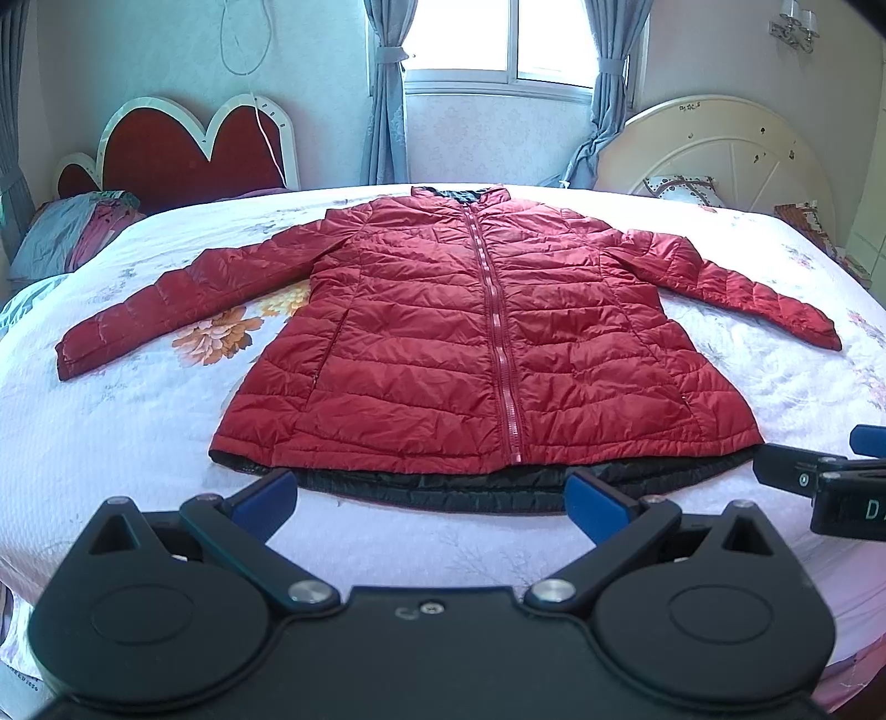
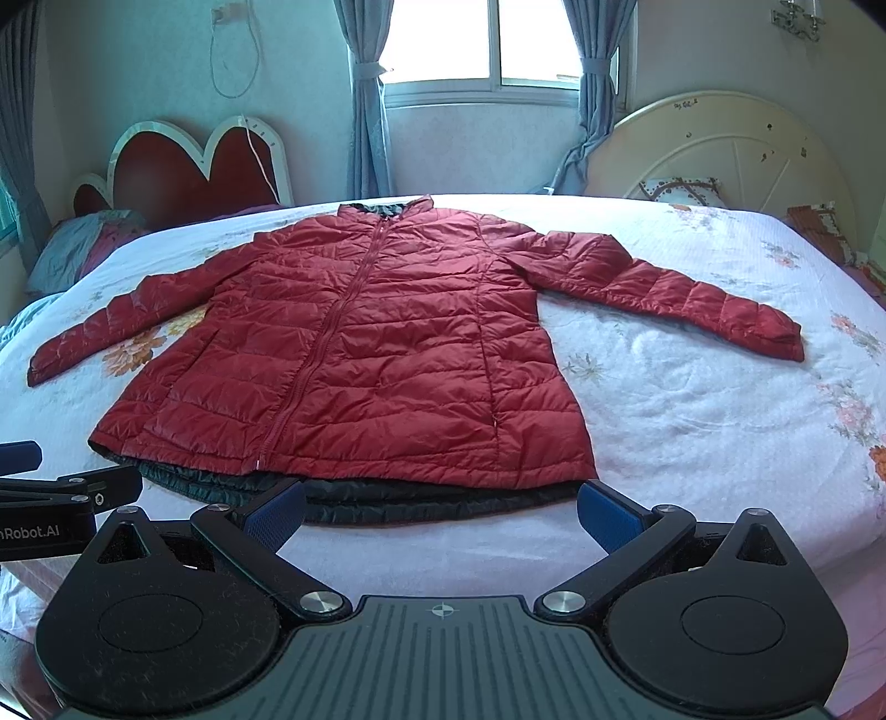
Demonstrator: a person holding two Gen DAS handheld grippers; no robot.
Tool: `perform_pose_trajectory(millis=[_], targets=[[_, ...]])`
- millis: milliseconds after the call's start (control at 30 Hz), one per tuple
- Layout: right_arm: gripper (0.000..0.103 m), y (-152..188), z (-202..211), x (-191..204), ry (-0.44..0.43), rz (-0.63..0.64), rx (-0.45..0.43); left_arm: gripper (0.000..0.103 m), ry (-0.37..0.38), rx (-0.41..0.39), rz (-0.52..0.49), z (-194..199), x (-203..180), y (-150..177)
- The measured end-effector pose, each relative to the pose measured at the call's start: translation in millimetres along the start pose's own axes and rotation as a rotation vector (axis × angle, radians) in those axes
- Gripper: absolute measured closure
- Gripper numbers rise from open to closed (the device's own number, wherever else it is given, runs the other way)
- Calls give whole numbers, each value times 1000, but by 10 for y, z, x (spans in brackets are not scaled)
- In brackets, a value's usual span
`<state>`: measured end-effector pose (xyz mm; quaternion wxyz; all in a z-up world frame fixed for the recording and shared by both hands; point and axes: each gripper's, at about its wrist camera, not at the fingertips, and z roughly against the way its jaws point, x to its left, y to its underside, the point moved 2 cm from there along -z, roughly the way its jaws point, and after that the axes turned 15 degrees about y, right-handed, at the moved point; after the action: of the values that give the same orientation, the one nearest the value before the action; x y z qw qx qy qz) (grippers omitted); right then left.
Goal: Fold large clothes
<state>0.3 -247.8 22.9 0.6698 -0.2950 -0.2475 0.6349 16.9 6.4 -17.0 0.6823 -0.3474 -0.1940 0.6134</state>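
Bed (image 1: pixel 138 443): jacket (image 1: pixel 443 332) beyond hand-held grippers (image 1: pixel 429 501)

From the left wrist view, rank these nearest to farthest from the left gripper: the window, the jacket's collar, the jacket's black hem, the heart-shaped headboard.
From the left gripper:
1. Black hem, just ahead between the open fingers.
2. Collar, at the jacket's far end, centre.
3. Heart-shaped headboard, beyond the bed, left.
4. Window, on the back wall, centre.

Left gripper (image 1: pixel 429 501) and right gripper (image 2: pixel 440 512) hover side by side, jaws spread wide.
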Motion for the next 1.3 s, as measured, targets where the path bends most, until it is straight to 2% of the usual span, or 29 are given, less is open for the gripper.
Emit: perform_pose_trajectory(millis=[1300], targets=[[0, -28, 24, 48, -3, -1, -5, 0, -21, -3, -1, 3, 61, -44]])
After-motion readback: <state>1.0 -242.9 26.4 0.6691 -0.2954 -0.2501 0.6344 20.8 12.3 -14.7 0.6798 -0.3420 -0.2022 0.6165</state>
